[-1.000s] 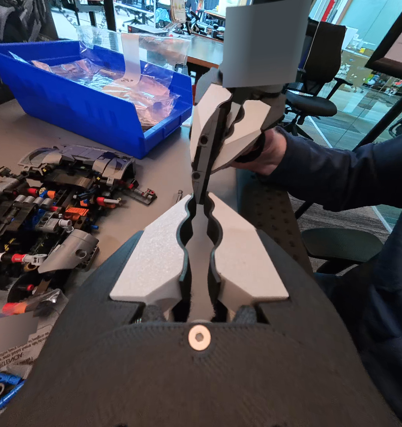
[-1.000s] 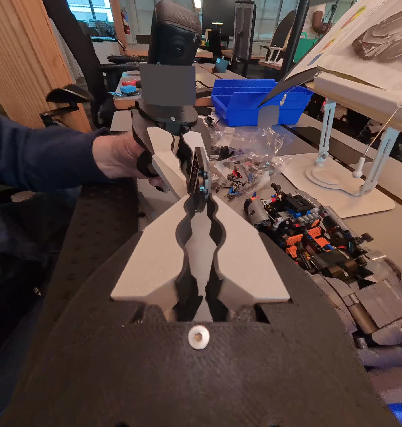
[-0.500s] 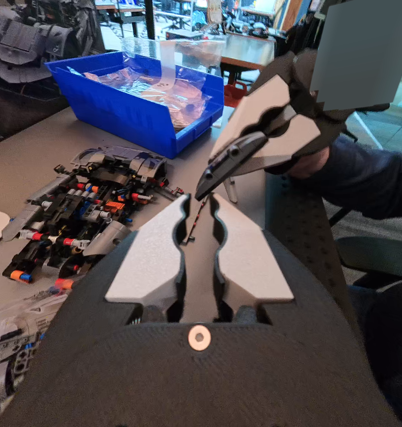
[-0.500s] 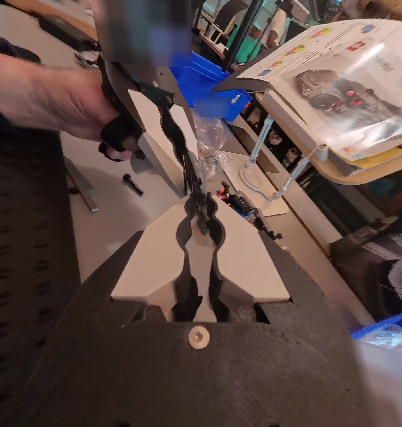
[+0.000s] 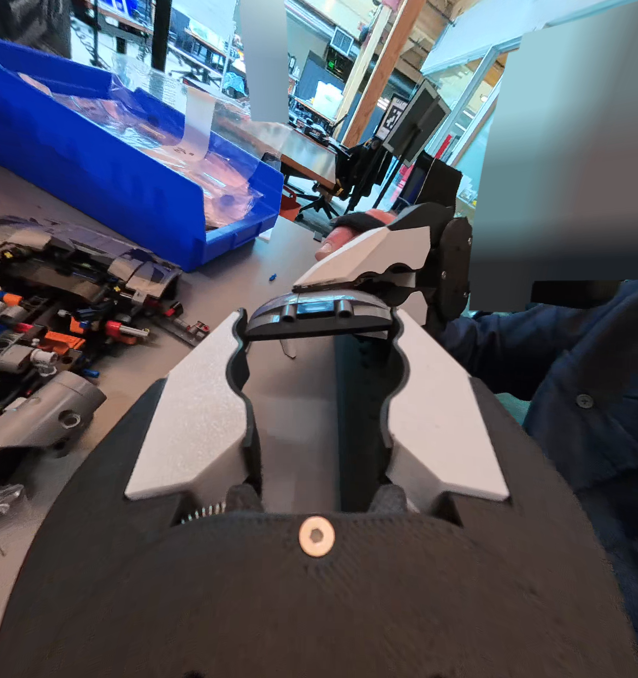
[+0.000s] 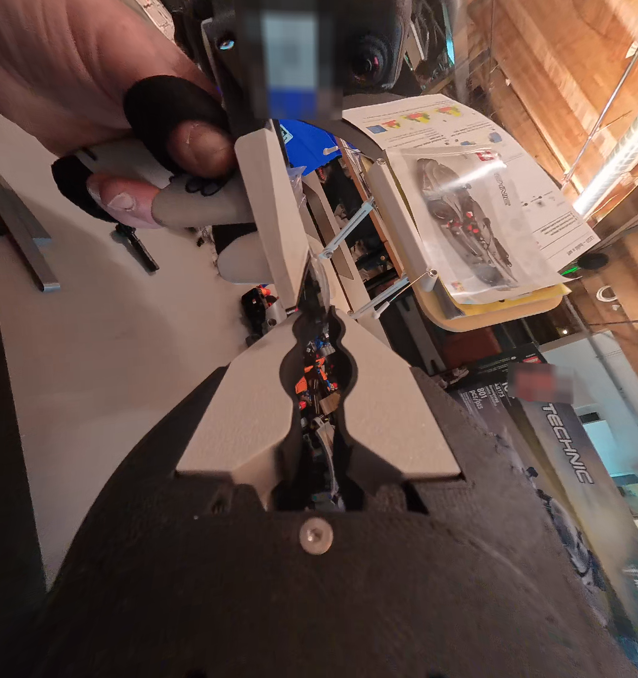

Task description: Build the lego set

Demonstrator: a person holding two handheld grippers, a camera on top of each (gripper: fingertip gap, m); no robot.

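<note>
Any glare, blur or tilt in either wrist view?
Left wrist view: sharp up close on the dark curved lego panel; edges bow. Right wrist view: strongly tilted, dim and warm-toned, glare streaks on the clear-covered instruction booklet.

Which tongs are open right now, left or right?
The left tongs: their tips stand wide apart on either side of the dark curved lego panel. The right tongs are shut, clamped on that same panel from above.
</note>
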